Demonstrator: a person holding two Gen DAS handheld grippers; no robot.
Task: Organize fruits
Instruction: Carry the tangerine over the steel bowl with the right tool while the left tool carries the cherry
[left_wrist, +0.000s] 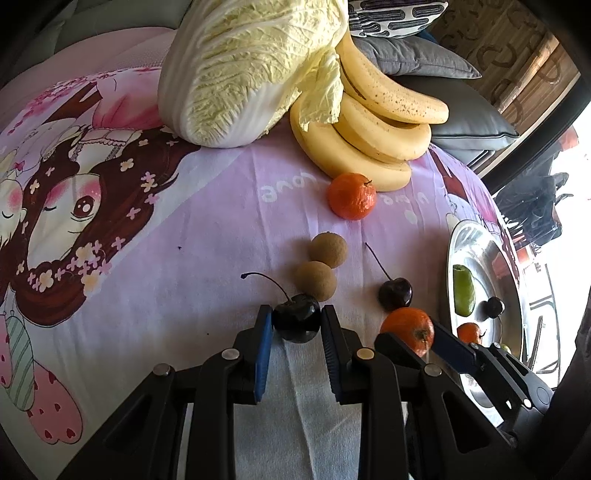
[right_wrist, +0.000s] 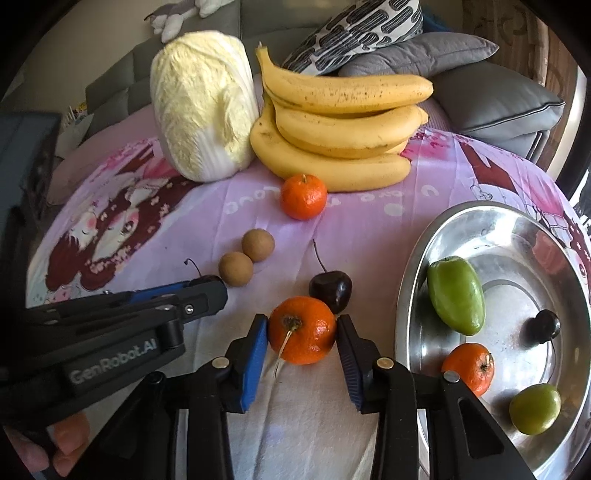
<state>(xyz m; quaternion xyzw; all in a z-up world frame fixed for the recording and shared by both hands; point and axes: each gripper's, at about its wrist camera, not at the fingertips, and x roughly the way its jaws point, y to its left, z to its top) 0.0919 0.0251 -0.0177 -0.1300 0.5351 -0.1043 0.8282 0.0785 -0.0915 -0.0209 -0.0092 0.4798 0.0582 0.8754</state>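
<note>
Bare cloth (right_wrist: 362, 236) lies open between mandarin (right_wrist: 303, 196) and metal bowl (right_wrist: 413, 280)

Bright daylight from right, blown-out window (left_wrist: 576, 229), fisheye warp, dark edges

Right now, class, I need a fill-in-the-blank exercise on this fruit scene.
1. The left gripper is shut on a ____.
2. The right gripper holds a ____.
3. The metal tray holds ____ green fruits.
4. Beside the napa cabbage lies a bunch of ____.

Missing words: cherry; tangerine; two; bananas
</note>
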